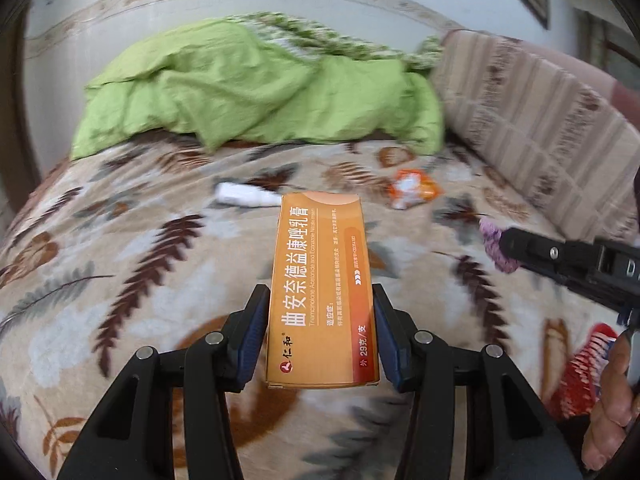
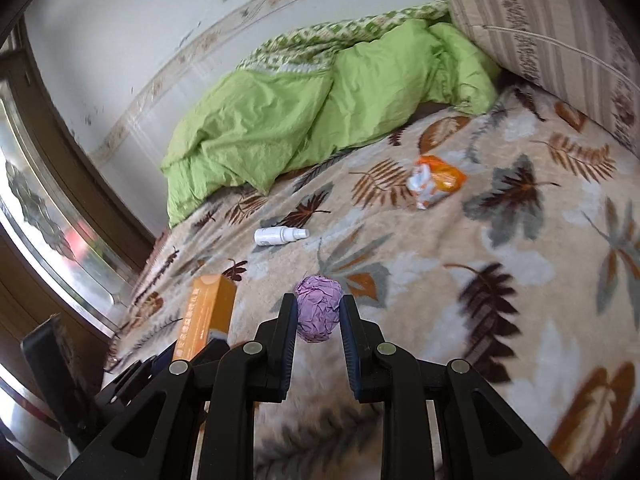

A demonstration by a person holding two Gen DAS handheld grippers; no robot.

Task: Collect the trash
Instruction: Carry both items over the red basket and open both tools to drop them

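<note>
Left gripper (image 1: 320, 332) is clamping an orange box (image 1: 322, 292), right gripper (image 2: 318, 320) is squeezing a purple paper ball (image 2: 319, 308); a white bottle (image 2: 280, 235) and orange wrapper (image 2: 436, 180) are lying uncollected on the bed (image 2: 500, 280).

Bottle (image 2: 281, 235) and wrapper (image 2: 436, 182) on blanket (image 2: 500, 280), quilt (image 2: 320, 108) behind them, wrapper right of bottle

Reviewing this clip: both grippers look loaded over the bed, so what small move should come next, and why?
Probably carry both loads off the bed to wherever trash goes: the left gripper grips the orange box, the right gripper the purple paper ball. No bin is in view.
</note>
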